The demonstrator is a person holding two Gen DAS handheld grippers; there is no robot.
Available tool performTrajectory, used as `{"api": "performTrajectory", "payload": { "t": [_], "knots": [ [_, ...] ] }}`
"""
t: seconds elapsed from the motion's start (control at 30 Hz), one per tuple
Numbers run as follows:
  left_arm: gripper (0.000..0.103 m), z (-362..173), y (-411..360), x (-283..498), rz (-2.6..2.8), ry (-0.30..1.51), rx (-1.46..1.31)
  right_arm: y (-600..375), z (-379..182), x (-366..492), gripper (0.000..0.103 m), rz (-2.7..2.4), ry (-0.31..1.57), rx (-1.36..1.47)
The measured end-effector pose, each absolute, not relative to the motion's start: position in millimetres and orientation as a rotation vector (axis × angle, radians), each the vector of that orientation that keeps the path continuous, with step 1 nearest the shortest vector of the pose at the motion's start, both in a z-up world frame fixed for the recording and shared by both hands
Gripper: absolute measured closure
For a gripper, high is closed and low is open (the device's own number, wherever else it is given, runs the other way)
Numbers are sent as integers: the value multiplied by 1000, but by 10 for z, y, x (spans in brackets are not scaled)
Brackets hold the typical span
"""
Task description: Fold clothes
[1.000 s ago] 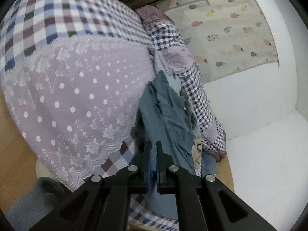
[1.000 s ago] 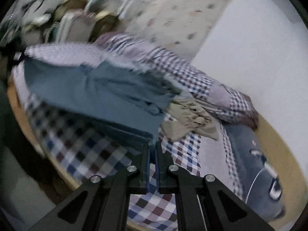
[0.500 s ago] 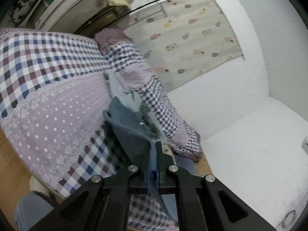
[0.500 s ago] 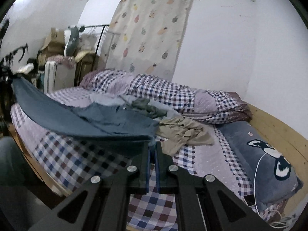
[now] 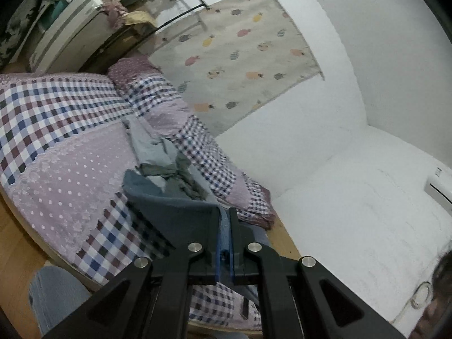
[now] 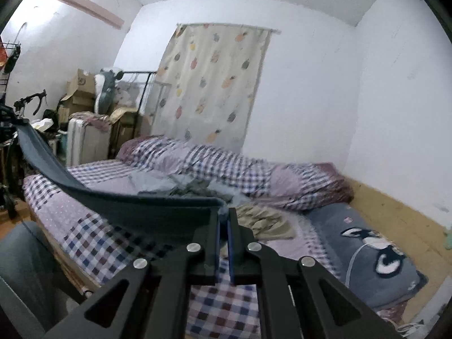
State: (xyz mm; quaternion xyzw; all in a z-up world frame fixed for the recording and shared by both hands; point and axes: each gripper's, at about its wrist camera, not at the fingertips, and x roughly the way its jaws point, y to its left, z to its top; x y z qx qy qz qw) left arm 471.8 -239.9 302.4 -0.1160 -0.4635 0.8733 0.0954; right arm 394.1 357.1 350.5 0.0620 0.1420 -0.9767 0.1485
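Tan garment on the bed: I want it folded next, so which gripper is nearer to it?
Right. The right gripper is just beside the tan garment; the left gripper cannot see it.

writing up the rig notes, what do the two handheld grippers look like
Both match: the left gripper and right gripper are matte black angular linkages with triangular cut-outs, round silver pivot bolts, and flat black fingers lined with blue pads. No cables or markings show.

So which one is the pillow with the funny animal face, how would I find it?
Look at the bed with its purple checked cover. On its right side, beside the wooden edge, lies a long blue-grey pillow. Unlike the checked pillows behind it, it is plain with a dark cartoon face.
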Motion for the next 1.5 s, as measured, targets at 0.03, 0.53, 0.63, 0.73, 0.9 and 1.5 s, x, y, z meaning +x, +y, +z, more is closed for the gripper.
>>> {"api": "performTrajectory", "payload": {
  "t": [0.03, 0.53, 0.63, 0.73, 0.9, 1.5],
  "knots": [
    [101, 3095, -2350, 4794, 2581, -1356, -320, 3618, 3536, 4013, 101, -2816, 396, 159],
    [101, 3062, -2222, 4614, 2508, -1360, -420, 4022, 3569, 3944, 100, -2795, 201, 290],
    [101, 2954, -2314, 4385, 2498, -1414, -473, 3973, 3508, 3724, 100, -2798, 212, 358],
    [101, 2876, -2395, 4132, 2483, -1470, -520, 3937, 3502, 3517, 100, -2798, 218, 398],
    [101, 2797, -2519, 3671, 2472, -1528, -575, 3849, 3526, 3043, 100, -2786, 226, 472],
    [101, 1865, -3147, 454, 2590, -1668, -1144, 3095, 2478, -462, 100, -2590, 333, 1014]
  ]
}}
